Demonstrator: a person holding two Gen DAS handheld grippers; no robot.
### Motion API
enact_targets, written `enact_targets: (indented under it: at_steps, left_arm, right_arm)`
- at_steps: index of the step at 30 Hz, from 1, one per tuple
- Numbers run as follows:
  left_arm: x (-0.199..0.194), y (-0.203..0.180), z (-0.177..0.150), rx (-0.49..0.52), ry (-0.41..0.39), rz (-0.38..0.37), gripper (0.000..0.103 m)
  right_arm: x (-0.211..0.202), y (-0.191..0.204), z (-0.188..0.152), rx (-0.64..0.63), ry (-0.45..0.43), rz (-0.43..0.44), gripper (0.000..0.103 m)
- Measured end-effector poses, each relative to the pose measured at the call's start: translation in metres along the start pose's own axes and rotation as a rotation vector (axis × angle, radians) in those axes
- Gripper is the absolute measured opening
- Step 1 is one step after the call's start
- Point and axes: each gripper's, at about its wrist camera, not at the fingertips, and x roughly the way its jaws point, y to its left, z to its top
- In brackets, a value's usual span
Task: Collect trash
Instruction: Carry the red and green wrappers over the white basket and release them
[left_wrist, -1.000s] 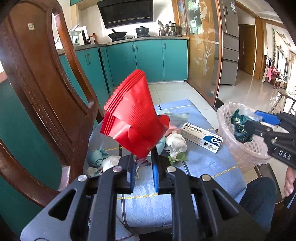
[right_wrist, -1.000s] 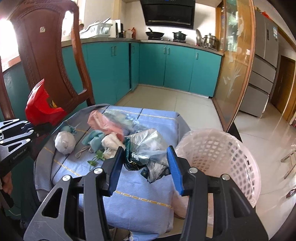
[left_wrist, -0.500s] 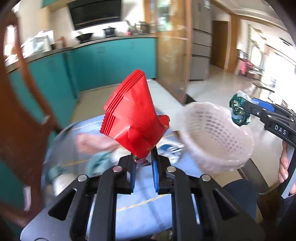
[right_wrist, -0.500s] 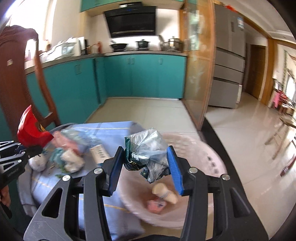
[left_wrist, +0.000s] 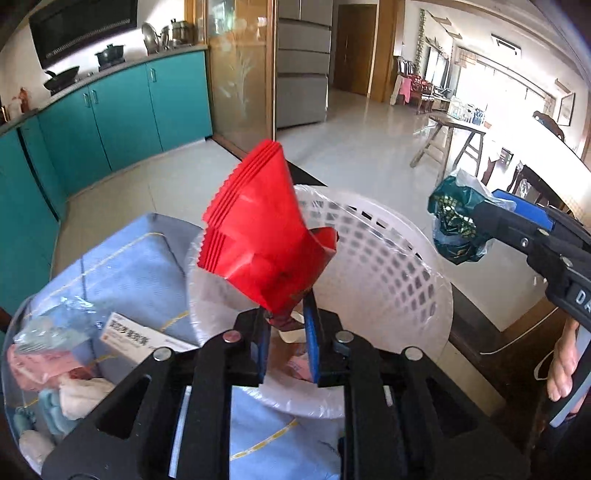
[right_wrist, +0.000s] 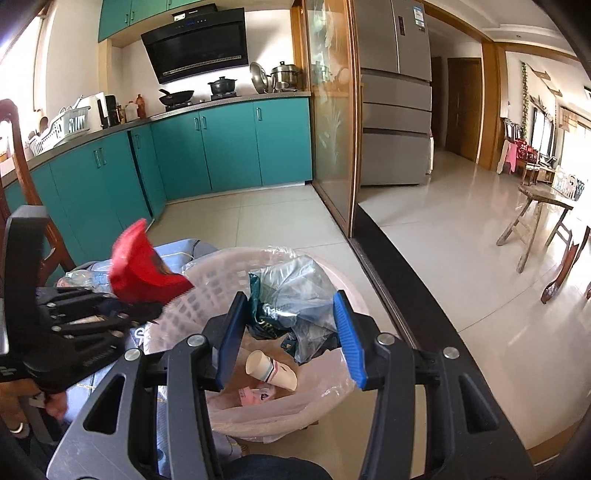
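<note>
Over basket (left_wrist: 388, 258), red wrapper (left_wrist: 262, 236) sits between left gripper's (left_wrist: 286, 332) opening fingers (left_wrist: 312, 343).

Basket (right_wrist: 207, 291) mouth is left open from above; room is given over its middle, w/ only a paper cup (right_wrist: 271, 371) and pink scraps lying low at the bottom. The near-left rim is overhung by the red packet (left_wrist: 262, 236) and the left gripper (left_wrist: 286, 332), whose jaws are opening round its lower tip. The centre is taken by the crumpled bag (right_wrist: 291, 299) held in the right gripper (right_wrist: 288, 332). To the left, the blue-clothed table (left_wrist: 129, 266) is crowded w/ a box (left_wrist: 136, 336) and wrappers. Floor (right_wrist: 461, 266) beyond the basket is unobstructed.
</note>
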Motion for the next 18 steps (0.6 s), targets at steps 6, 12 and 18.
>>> enact_targets:
  at_steps: [6, 12, 18]
  left_arm:
    - [-0.01, 0.014, -0.006, -0.018, -0.038, 0.08, 0.081]
    - [-0.038, 0.048, -0.027, -0.083, -0.039, 0.199, 0.082]
    - [-0.09, 0.121, -0.083, -0.214, -0.04, 0.575, 0.082]
  right_arm:
    - [0.017, 0.006, 0.003, -0.004, 0.016, 0.016, 0.059]
    - [0.021, 0.025, 0.002, -0.012, 0.025, 0.038, 0.08]
    - [0.02, 0.054, -0.003, -0.08, 0.036, 0.082, 0.085]
